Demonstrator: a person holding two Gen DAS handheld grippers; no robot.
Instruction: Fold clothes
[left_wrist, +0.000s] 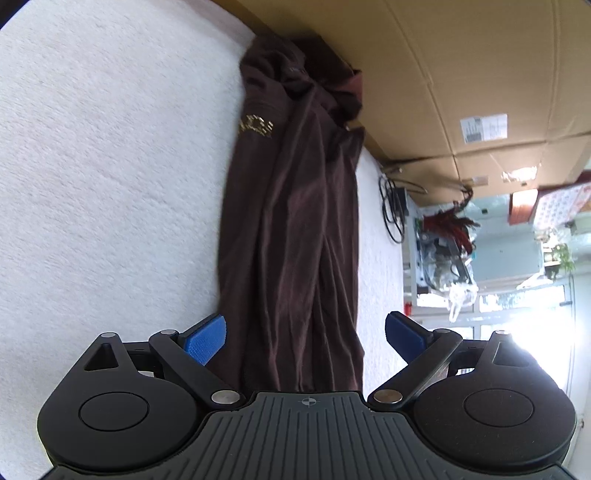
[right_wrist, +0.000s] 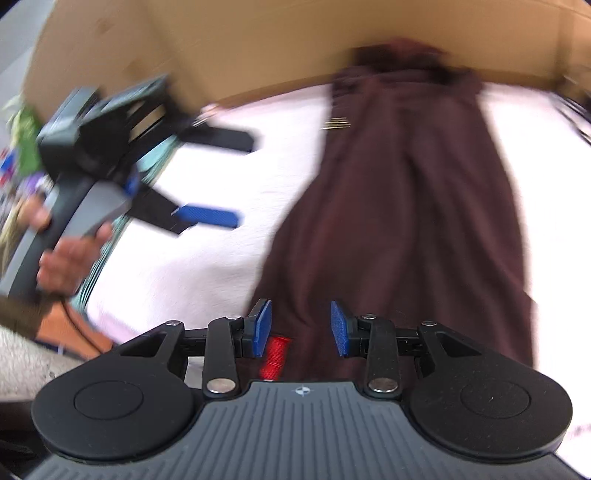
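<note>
A dark brown garment (left_wrist: 291, 221) with a small gold print (left_wrist: 256, 127) lies folded into a long narrow strip on a white fleecy surface (left_wrist: 110, 166). My left gripper (left_wrist: 304, 338) is open wide and empty, its blue pads on either side of the strip's near end. In the blurred right wrist view the same garment (right_wrist: 402, 206) runs away from me. My right gripper (right_wrist: 301, 328) is open and empty above the strip's near edge. The left gripper (right_wrist: 225, 181) also shows there, open, held by a hand at the left.
A brown cardboard wall (left_wrist: 461, 74) stands along the far edge of the surface, touching the garment's far end. Black cables (left_wrist: 391, 210) and a cluttered shelf (left_wrist: 443, 251) lie beyond the surface. A red spool (right_wrist: 272, 356) shows below my right gripper.
</note>
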